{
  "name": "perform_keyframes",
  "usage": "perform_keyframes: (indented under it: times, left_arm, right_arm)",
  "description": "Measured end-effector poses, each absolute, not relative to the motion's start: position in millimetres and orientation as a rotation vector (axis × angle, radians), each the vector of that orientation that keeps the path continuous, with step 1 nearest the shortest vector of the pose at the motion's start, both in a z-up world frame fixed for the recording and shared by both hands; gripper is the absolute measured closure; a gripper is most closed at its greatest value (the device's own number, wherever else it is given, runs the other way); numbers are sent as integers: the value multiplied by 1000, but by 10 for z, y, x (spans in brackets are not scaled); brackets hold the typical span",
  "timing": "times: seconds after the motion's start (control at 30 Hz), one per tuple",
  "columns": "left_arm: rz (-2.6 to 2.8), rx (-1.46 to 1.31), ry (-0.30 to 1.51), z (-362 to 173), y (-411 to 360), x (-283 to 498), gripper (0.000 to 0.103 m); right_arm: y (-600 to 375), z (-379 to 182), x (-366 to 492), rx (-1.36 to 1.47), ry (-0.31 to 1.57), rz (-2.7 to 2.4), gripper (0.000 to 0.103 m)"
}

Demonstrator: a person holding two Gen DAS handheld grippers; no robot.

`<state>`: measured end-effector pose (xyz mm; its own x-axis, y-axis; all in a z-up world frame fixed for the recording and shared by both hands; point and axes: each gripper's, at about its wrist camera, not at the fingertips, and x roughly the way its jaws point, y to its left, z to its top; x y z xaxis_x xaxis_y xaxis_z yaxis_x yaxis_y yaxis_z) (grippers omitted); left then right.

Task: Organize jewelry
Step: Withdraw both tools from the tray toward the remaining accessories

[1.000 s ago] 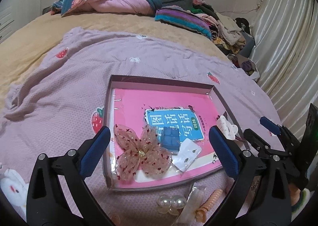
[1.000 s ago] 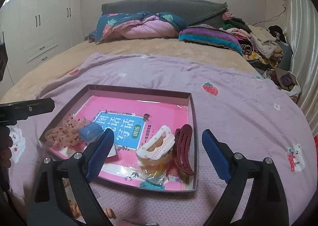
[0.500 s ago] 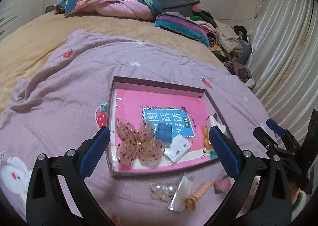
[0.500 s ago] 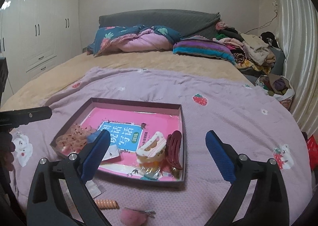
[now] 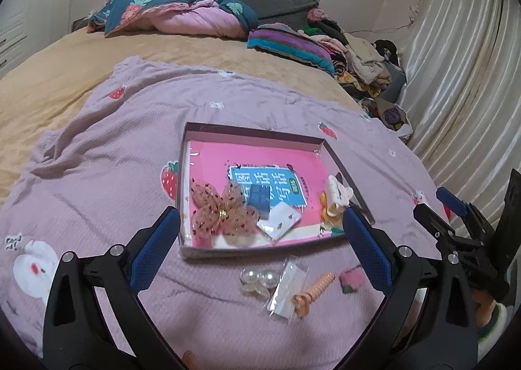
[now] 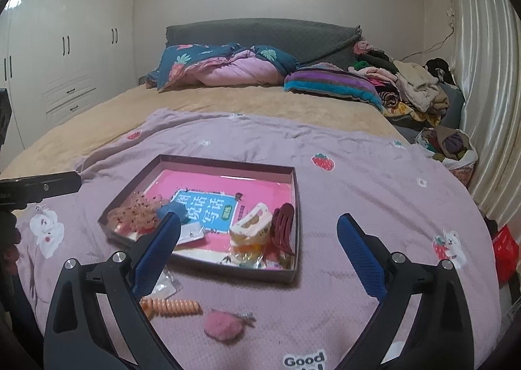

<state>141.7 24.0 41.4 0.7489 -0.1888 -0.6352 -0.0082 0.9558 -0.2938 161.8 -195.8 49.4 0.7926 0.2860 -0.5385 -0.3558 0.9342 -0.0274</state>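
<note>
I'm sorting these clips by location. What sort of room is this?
Most likely a home bedroom: a bed with a grey headboard and rumpled quilt, white wardrobes, and piled clothes by the curtain.

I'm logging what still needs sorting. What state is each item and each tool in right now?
left tool: open, empty
right tool: open, empty
tray: on the blanket, partly filled
butterfly bow: in tray
white hair claw: in tray
dark red hair claw: in tray
pearl clip: outside tray
orange spiral tie: outside tray
pink fuzzy clip: outside tray
</note>
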Motion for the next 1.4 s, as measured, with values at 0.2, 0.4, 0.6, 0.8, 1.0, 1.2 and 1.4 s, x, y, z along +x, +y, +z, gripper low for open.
perform_keyframes:
  times: [0.2, 0.4, 0.6, 0.8, 1.0, 1.2, 1.4]
  left_arm:
    - [-91, -280, 735, 353, 234, 1298, 10]
    - [-93, -269, 760, 250, 220, 1226, 10]
    - [-97, -259, 786, 137, 204, 1167, 10]
    - [-97, -234, 818, -1, 159, 1113, 10]
    - [-107, -189, 866, -195, 38, 1089, 10]
    - [-121, -144, 901, -374, -68, 1065, 10]
    - [-145, -138, 926, -487, -83, 1093, 23]
  right_arm:
    - [-2000, 483, 1528, -116, 573, 349, 7]
    - [-2033, 452, 1439, -120, 589, 353, 7]
    - [-2057, 340, 1343, -153, 619, 344, 7]
    - [-2149, 205, 1302, -146, 664, 338, 7]
    - [-2147, 20, 1255, -150, 727, 352, 7]
    - [-2091, -154, 1200, -183, 770, 359, 7]
    - [-2023, -284, 1207, -219, 793, 369, 7]
